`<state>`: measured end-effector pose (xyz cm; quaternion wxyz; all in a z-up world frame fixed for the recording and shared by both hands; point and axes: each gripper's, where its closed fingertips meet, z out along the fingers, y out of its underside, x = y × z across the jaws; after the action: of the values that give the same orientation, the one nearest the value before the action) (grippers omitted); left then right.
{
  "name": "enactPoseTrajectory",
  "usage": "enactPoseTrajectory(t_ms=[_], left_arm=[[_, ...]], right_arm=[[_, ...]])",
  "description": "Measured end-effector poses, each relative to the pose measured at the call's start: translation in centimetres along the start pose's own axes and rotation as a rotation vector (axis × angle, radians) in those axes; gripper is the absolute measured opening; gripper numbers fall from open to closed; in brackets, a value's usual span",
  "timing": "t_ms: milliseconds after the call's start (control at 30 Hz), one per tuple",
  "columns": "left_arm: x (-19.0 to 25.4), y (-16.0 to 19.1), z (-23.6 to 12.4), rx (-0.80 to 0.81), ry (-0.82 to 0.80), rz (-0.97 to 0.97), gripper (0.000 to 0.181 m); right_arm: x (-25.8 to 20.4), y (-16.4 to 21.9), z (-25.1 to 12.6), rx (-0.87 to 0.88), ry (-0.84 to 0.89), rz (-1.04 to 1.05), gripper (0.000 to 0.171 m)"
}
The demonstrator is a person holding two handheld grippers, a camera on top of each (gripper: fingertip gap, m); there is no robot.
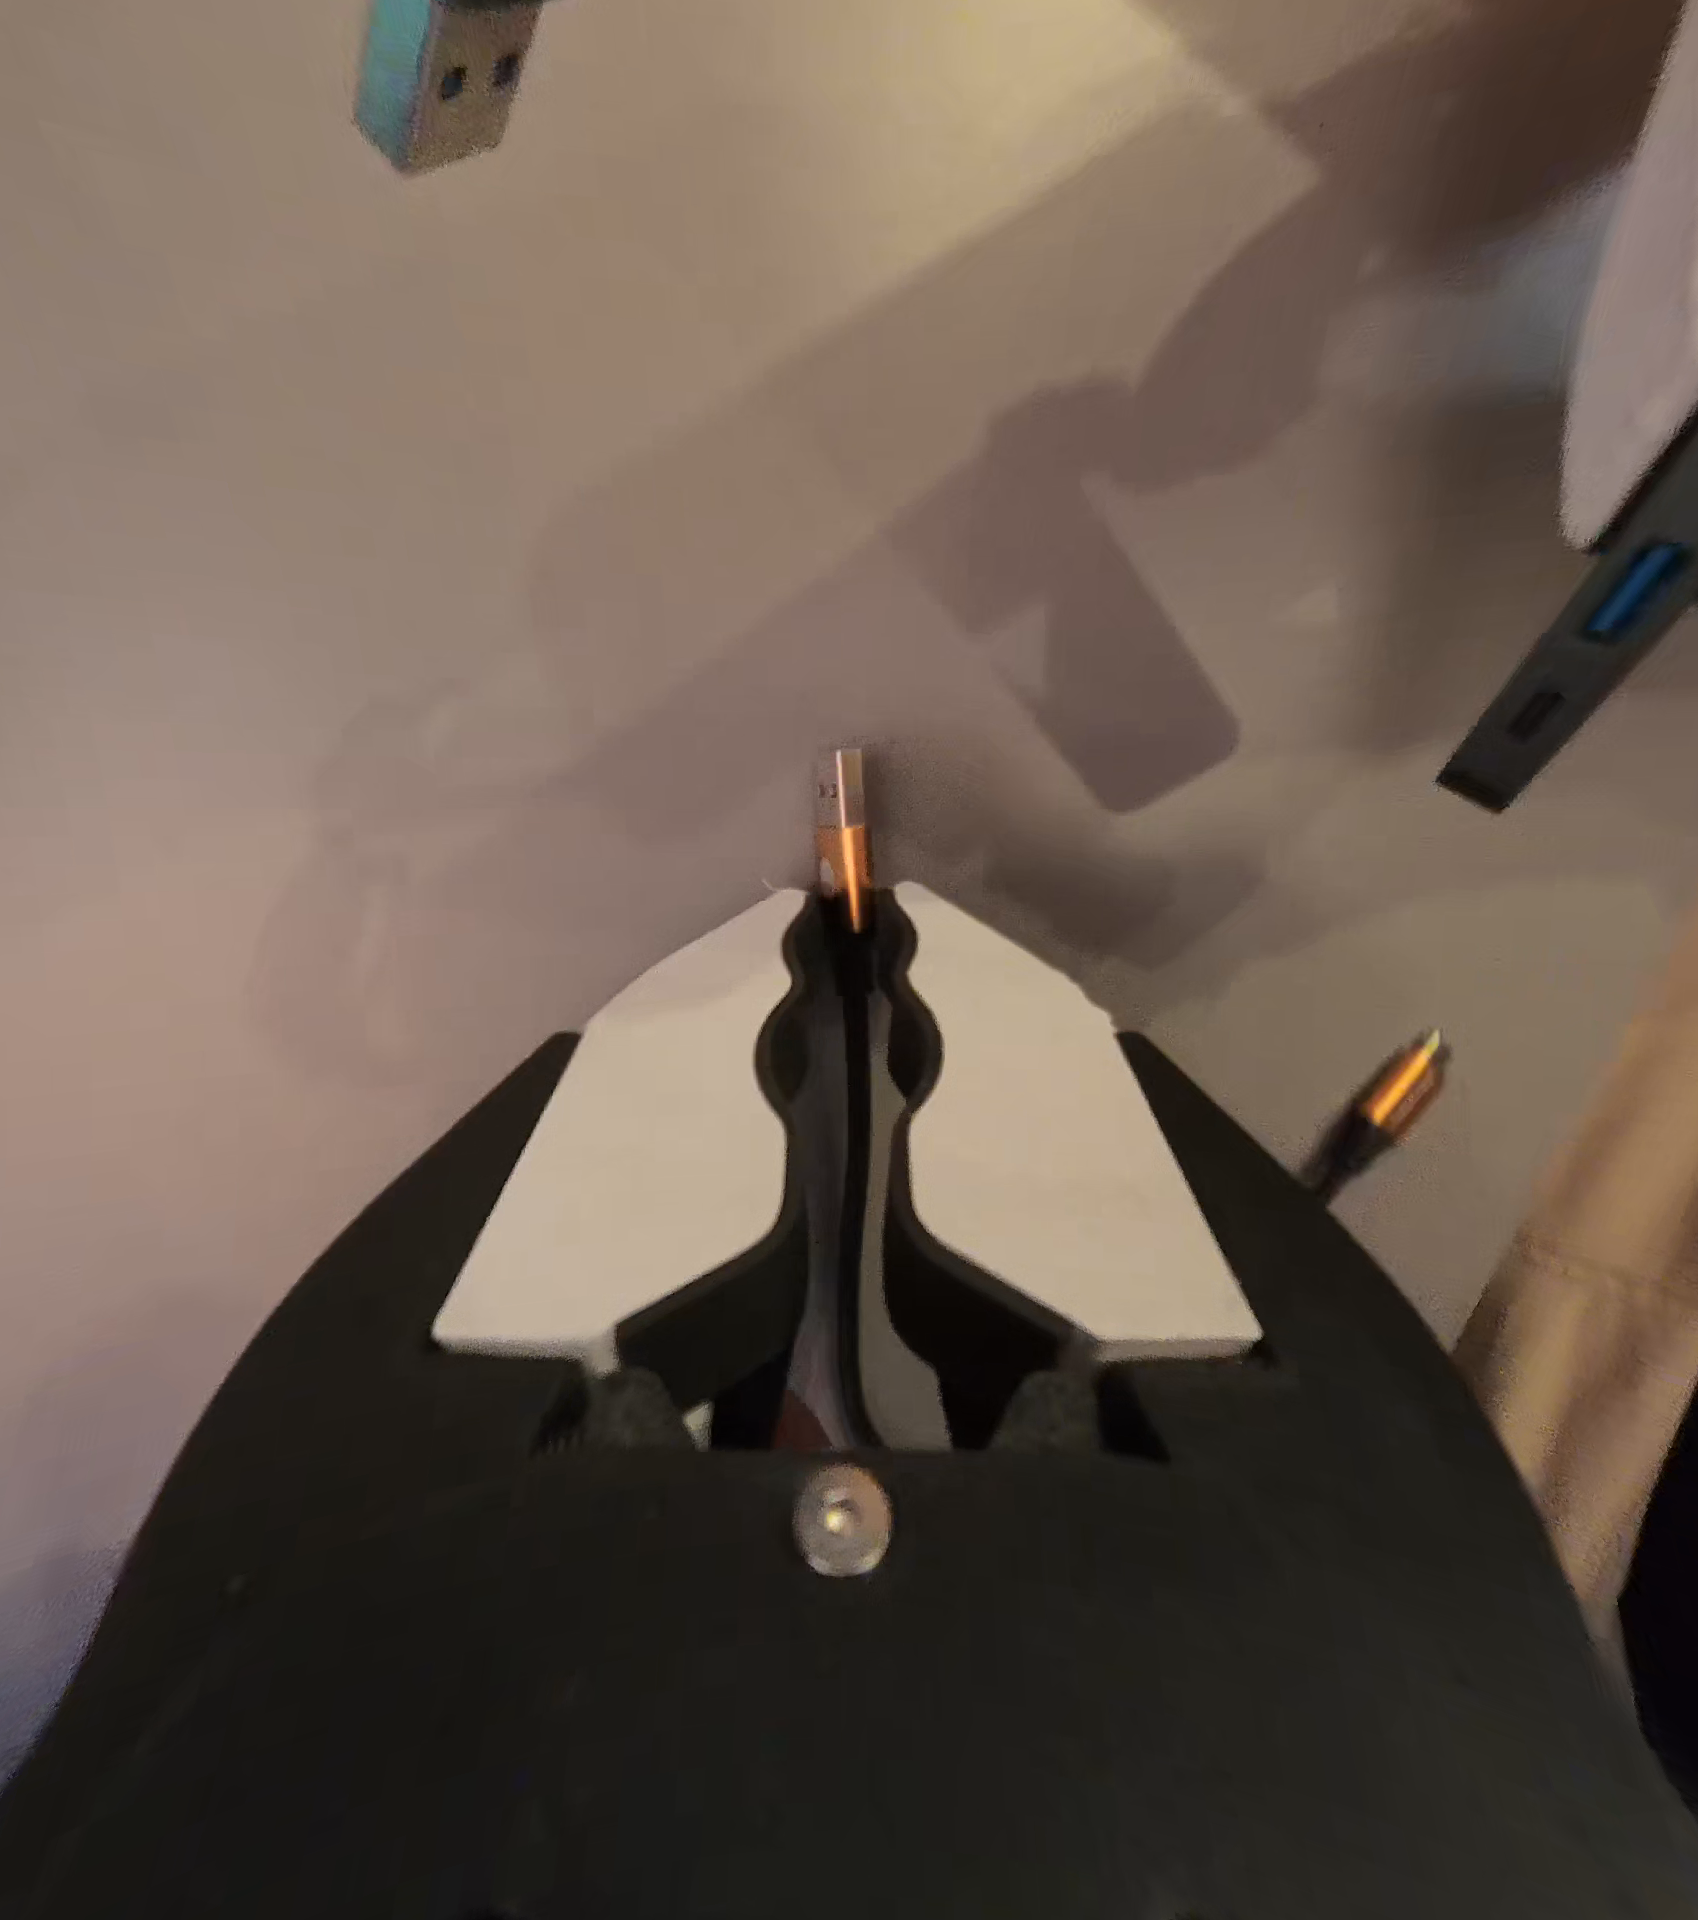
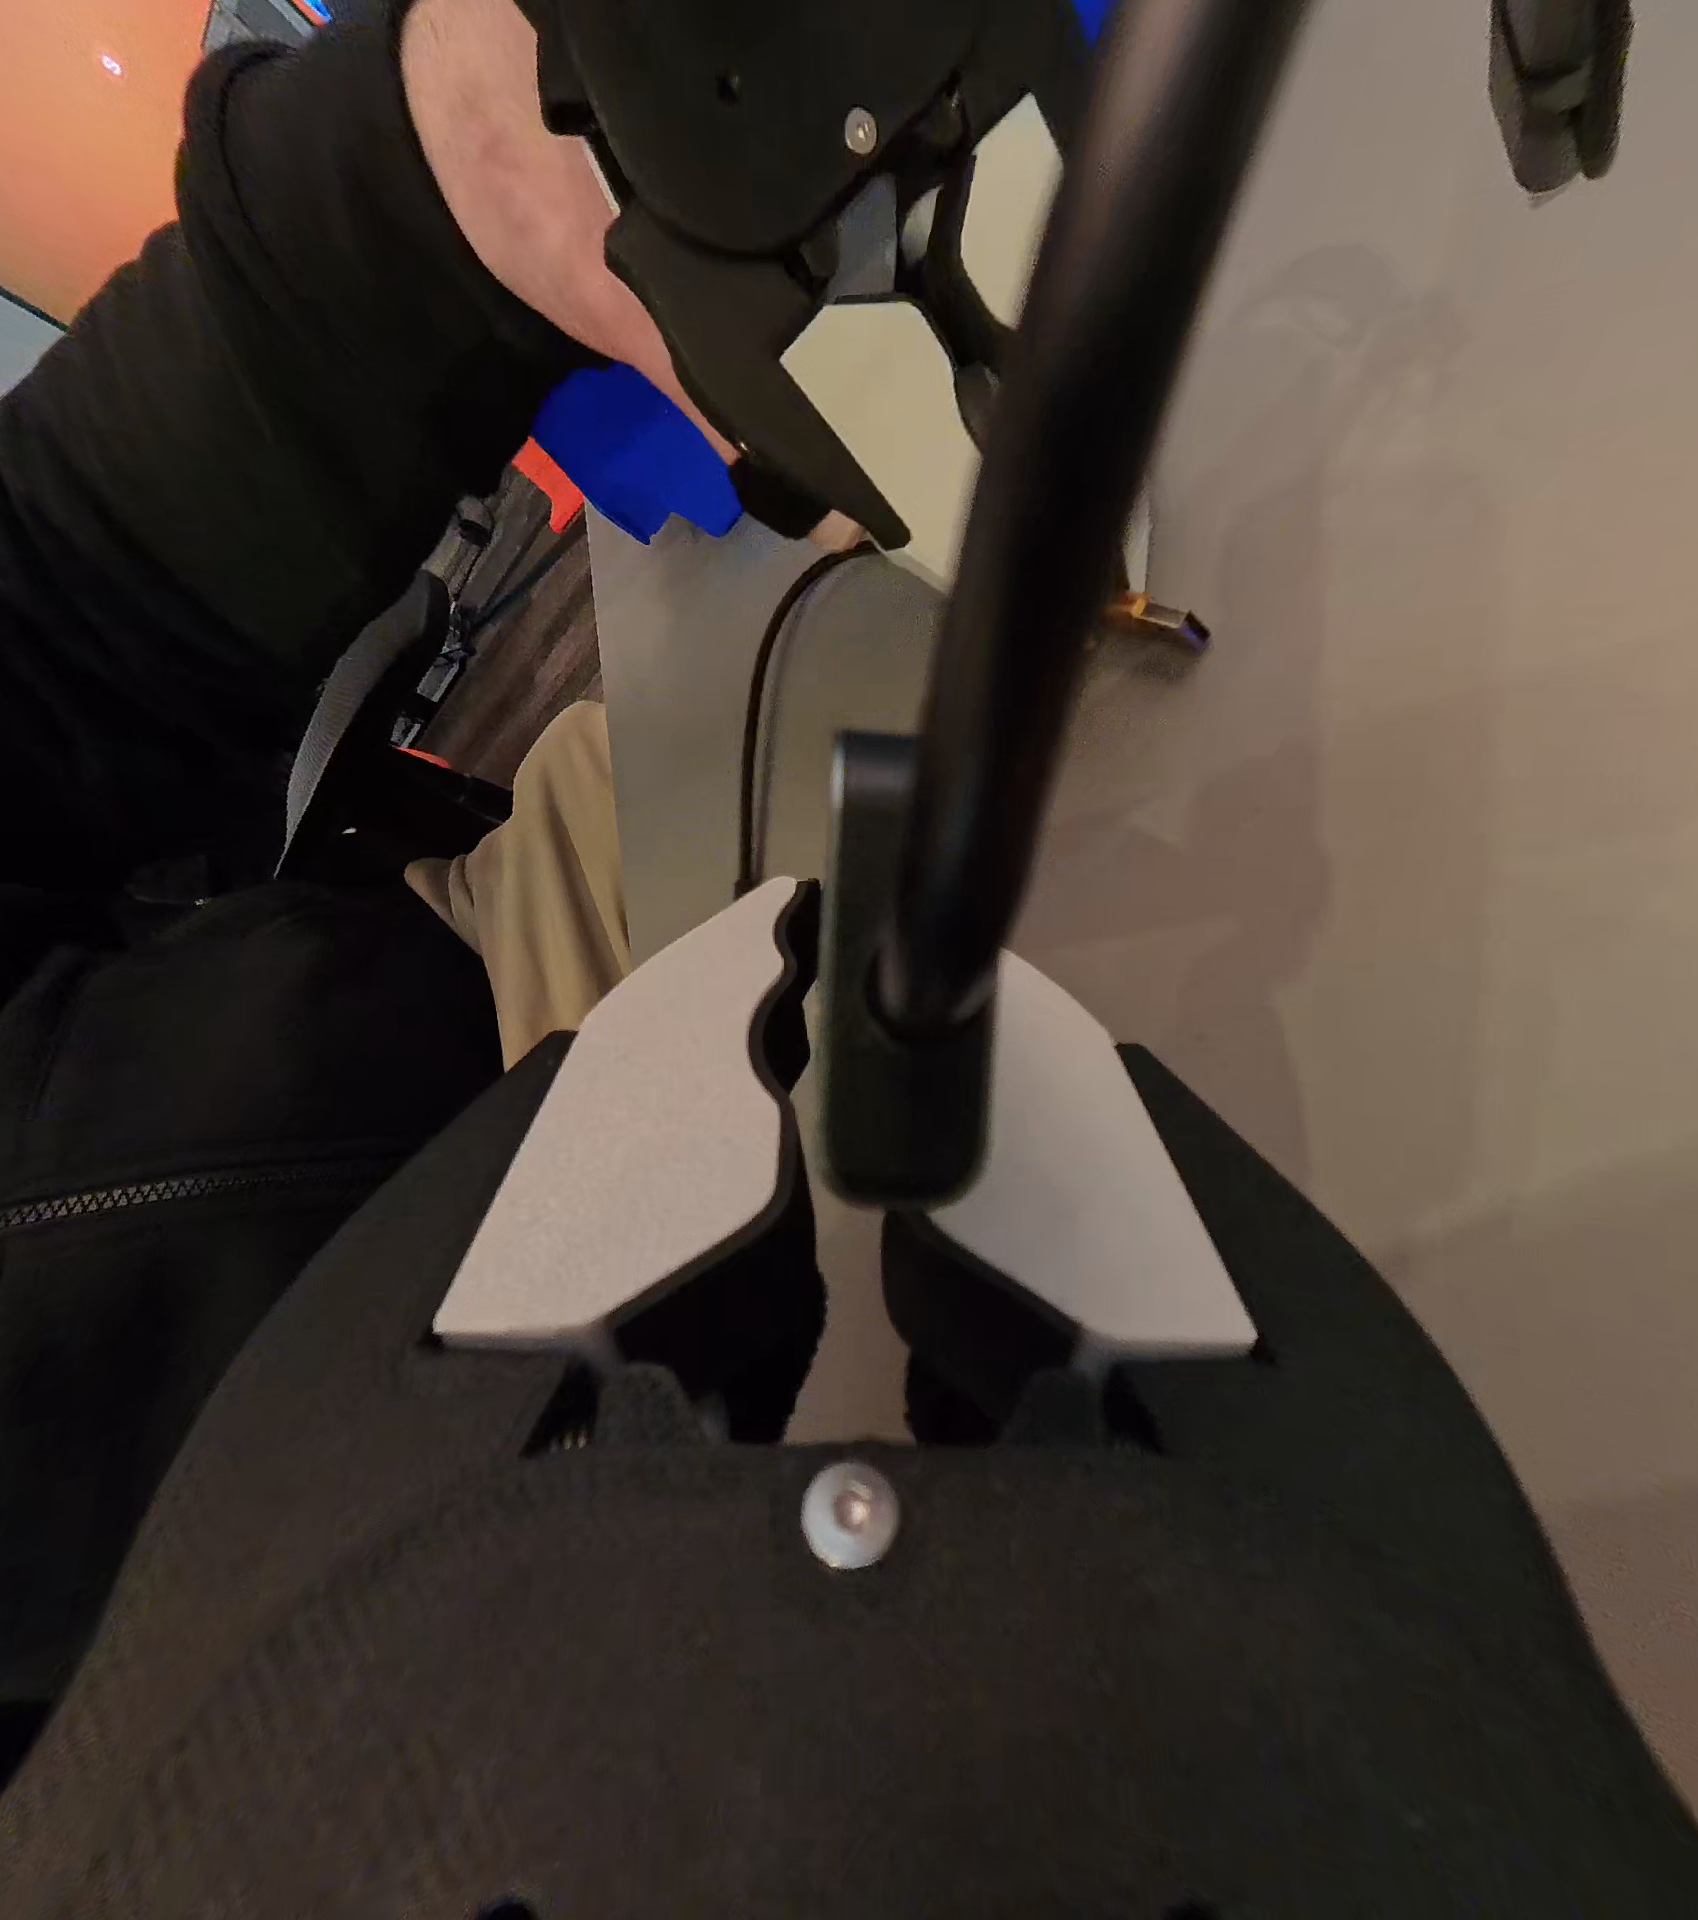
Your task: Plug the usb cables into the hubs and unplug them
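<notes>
left gripper (image 1: 850, 899), our nearest item: clamped on orange usb plug (image 1: 847, 831). right gripper (image 2: 892, 940): clamped on dark hub (image 1: 1614, 623), two o'clock. risk: plug misaligned, jamming at port.

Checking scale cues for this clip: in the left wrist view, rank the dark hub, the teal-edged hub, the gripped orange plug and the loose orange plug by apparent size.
1. Dark hub, cut by the frame edge.
2. Teal-edged hub, also cropped.
3. Gripped orange plug and loose orange plug: alike; the first is partly hidden in the left gripper, so unranked.
</notes>
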<state>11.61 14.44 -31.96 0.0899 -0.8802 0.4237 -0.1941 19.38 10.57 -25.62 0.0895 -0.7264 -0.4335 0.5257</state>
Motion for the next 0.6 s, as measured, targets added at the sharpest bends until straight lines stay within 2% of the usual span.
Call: enactPoseTrajectory(t_ms=[33, 100, 200, 333, 500, 600], left_arm=[[-0.1, 0.1, -0.1, -0.018, -0.005, 0.001, 0.011], [-0.6, 0.0, -0.3, -0.032, -0.027, -0.010, 0.019], [-2.4, 0.0, -0.8, -0.058, -0.124, -0.008, 0.039], [-2.6, -0.4, -1.7, -0.022, -0.210, 0.021, 0.042], [-1.9, -1.4, -3.8, 0.072, -0.413, 0.098, 0.042], [0.3, -2.7, -4.8, 0.223, -0.366, 0.110, 0.040]], right_arm=[[0.0, 0.0, 0.0, -0.001, -0.001, 0.001, 0.012], [0.0, 0.1, 0.1, -0.005, -0.004, 0.001, 0.012], [-0.1, 0.1, 0.2, -0.007, -0.006, -0.001, 0.012], [-0.1, -0.1, -0.1, 0.001, -0.002, -0.005, 0.012], [-0.1, 0.0, -0.1, 0.001, -0.012, -0.006, 0.012], [-0.6, -0.1, 0.1, 0.003, -0.040, -0.017, 0.012]])
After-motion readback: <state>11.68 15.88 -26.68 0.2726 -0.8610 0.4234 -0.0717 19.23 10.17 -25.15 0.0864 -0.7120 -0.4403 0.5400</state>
